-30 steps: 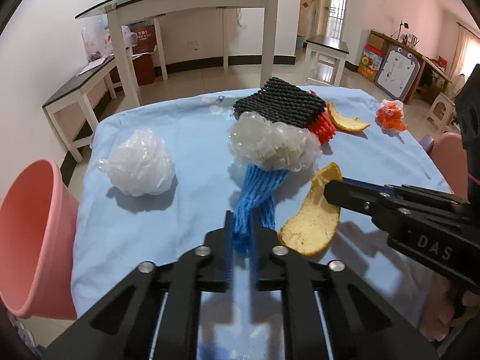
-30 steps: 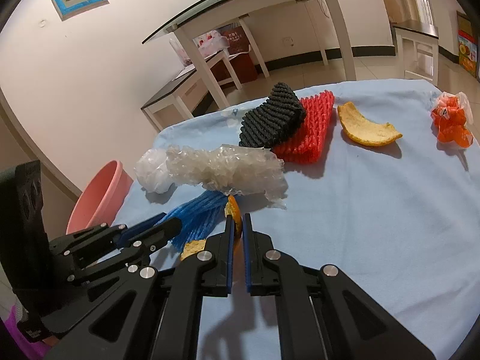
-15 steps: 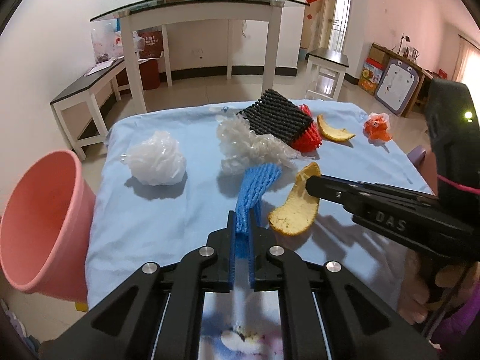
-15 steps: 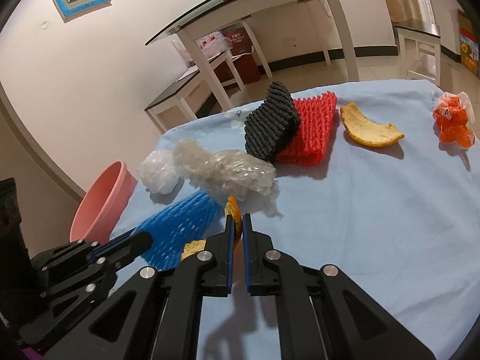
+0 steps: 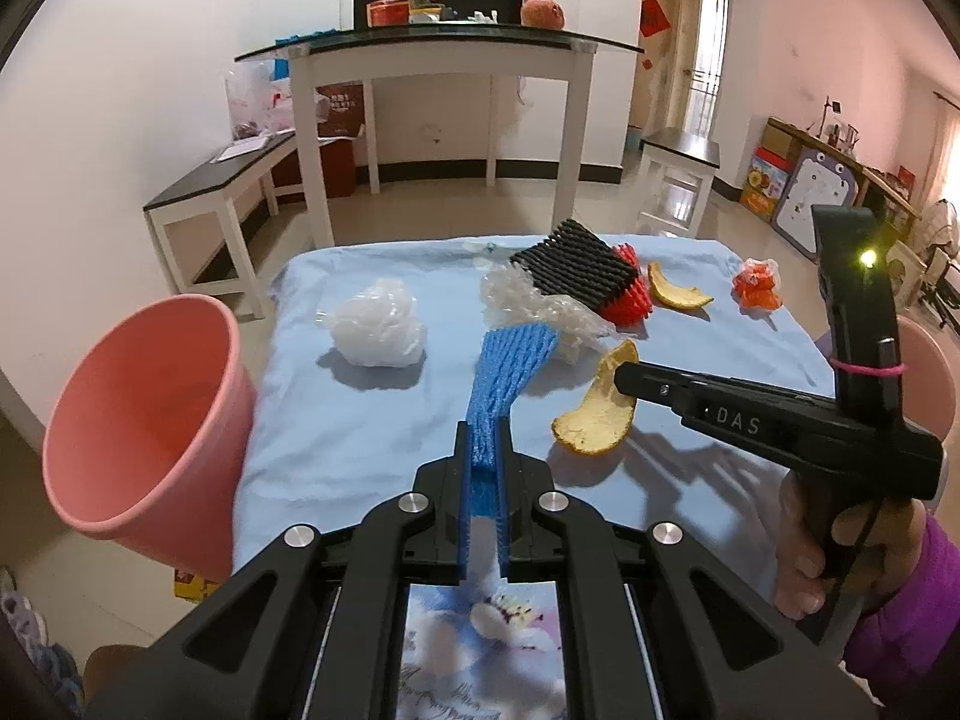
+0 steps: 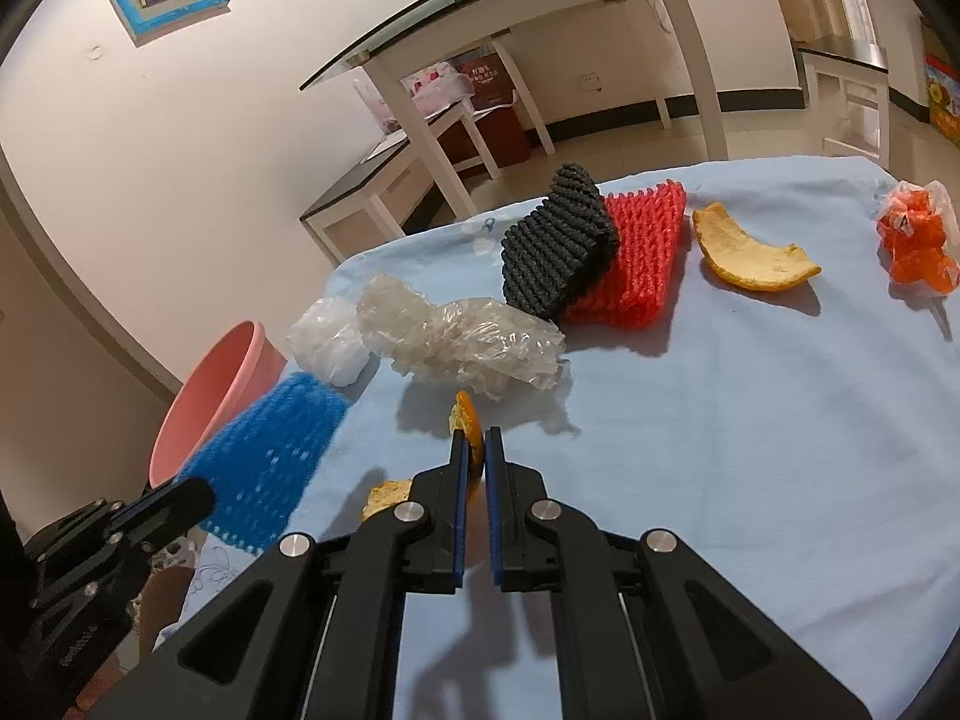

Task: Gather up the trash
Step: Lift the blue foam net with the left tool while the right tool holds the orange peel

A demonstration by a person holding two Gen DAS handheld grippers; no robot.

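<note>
Carrying is the step in hand: your left claw (image 5: 485, 456) pinches the blue foam net (image 5: 510, 372), lifted clear of the worktop (image 5: 336, 420), at centre frame, and your right claw (image 6: 474, 456) pinches the orange peel (image 5: 597, 414) at lower centre of its own view. Next, I judge, swing the net to the pink bin (image 5: 144, 420) at left of the frame and release over its mouth; the peel follows. The bin's base is cut off, so I cannot tell what it stands on or whether anything lies inside. The peel's far end hides behind the claw in the right view.
</note>
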